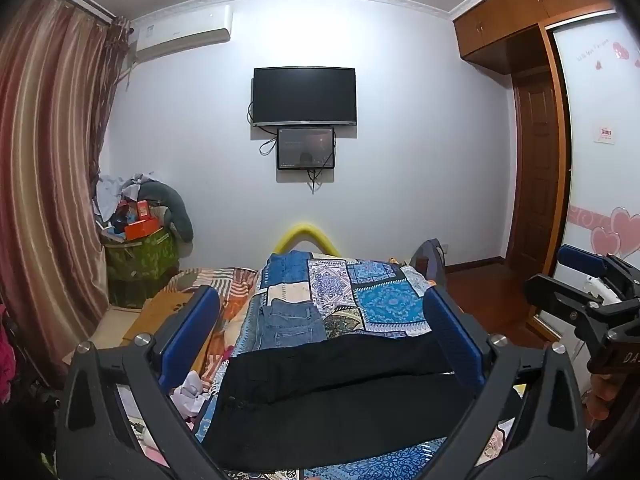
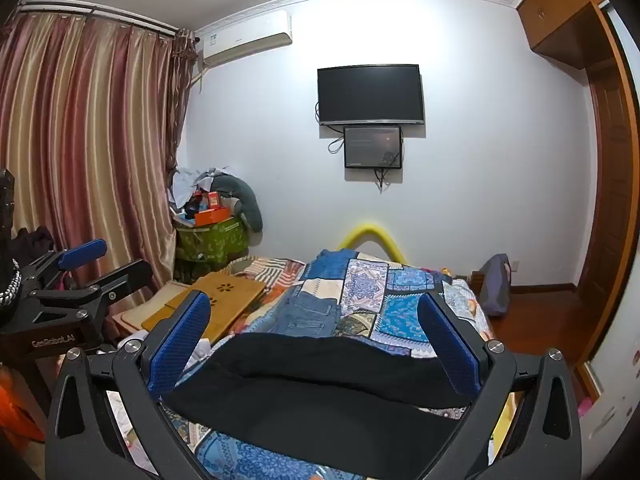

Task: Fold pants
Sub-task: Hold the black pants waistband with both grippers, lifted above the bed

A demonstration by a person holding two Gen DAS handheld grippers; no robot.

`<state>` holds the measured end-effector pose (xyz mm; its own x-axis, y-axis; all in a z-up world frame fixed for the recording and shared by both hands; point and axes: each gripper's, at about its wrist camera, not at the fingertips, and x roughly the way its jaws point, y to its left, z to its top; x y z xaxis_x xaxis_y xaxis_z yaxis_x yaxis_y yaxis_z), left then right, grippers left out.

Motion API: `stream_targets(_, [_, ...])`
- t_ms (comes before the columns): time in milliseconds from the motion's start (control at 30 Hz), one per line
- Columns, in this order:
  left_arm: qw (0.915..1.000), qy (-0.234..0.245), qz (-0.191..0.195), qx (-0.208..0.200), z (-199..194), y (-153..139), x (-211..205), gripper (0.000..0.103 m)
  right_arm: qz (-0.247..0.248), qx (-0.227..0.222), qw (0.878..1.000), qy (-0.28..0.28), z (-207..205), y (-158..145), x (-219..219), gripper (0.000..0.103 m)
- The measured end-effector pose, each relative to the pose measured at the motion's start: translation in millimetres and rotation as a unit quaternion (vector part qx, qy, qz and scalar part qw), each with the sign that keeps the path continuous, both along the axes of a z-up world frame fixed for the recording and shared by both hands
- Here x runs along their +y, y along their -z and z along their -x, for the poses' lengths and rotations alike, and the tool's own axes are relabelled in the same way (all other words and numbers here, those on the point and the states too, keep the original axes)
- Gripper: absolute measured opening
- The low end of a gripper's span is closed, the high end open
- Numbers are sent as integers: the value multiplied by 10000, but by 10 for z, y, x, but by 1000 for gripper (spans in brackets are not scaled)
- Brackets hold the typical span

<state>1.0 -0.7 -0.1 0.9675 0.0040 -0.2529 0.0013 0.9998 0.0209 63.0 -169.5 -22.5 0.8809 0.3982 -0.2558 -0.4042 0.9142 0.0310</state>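
In the left wrist view, the left gripper (image 1: 320, 336) is tilted a little downward over the bed (image 1: 384, 304), its blue fingers (image 1: 191, 332) spread wide and holding nothing. The black pants (image 1: 336, 392) lie on the patchwork bedcover just below and between the fingers, in front of the folded jeans (image 1: 290, 322). The right gripper (image 1: 588, 292) shows at the right of the pants, with part of a hand (image 1: 604, 396) under it. In the right wrist view, the right gripper (image 2: 316, 340) has the same slightly lowered pose, fingers (image 2: 178, 344) also wide apart and empty above the pants (image 2: 320, 384). Only here, the left gripper (image 2: 86, 264) appears left of the pants, and a wooden lap tray (image 2: 224, 300) lies beside the jeans (image 2: 308, 314).
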Motion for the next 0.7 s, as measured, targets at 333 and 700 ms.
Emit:
stream_targets(333, [10000, 53, 80, 24, -81, 98, 0, 103, 27, -1, 10000, 59, -17, -3, -5, 103])
stream_targets(700, [10000, 69, 32, 5, -93, 36, 104, 103, 2, 2, 9999, 119, -12, -5, -17, 103])
